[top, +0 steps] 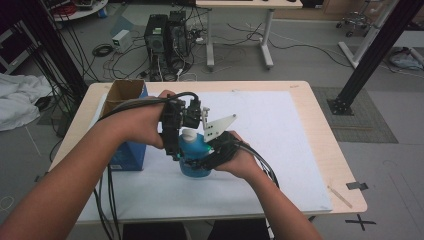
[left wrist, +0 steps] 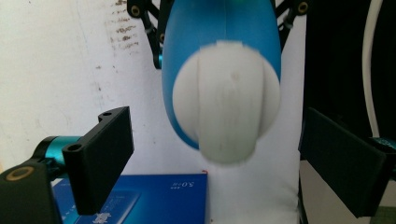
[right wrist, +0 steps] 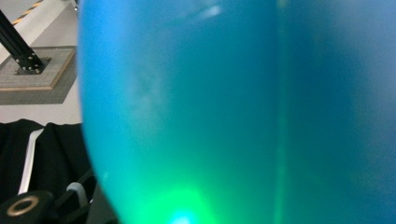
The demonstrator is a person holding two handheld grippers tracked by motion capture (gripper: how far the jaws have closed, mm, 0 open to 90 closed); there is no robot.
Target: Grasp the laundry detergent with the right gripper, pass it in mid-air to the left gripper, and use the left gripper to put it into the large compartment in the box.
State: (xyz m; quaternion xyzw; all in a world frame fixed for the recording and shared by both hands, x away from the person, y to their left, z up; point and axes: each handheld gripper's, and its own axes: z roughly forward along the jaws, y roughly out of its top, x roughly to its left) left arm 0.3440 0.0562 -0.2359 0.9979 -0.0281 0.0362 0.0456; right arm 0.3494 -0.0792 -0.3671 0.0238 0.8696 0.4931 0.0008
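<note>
A blue bottle (top: 196,150) with a white cap (top: 188,135) stands near the middle of the white mat. My right gripper (top: 207,156) comes in from the right and is shut on the bottle's body (right wrist: 233,112), which sits right up against the right gripper view's lens. My left gripper (top: 184,145) reaches down from above the cap. In the left gripper view the white cap (left wrist: 226,102) lies between the two black jaws, which stand wide on either side without touching it. The left gripper (left wrist: 215,126) is open.
A blue box (top: 127,154) stands just left of the bottle, with an open cardboard box (top: 122,92) behind it. The white mat (top: 280,150) covers most of the wooden table. A thin wooden stick (top: 340,196) lies near the front right corner.
</note>
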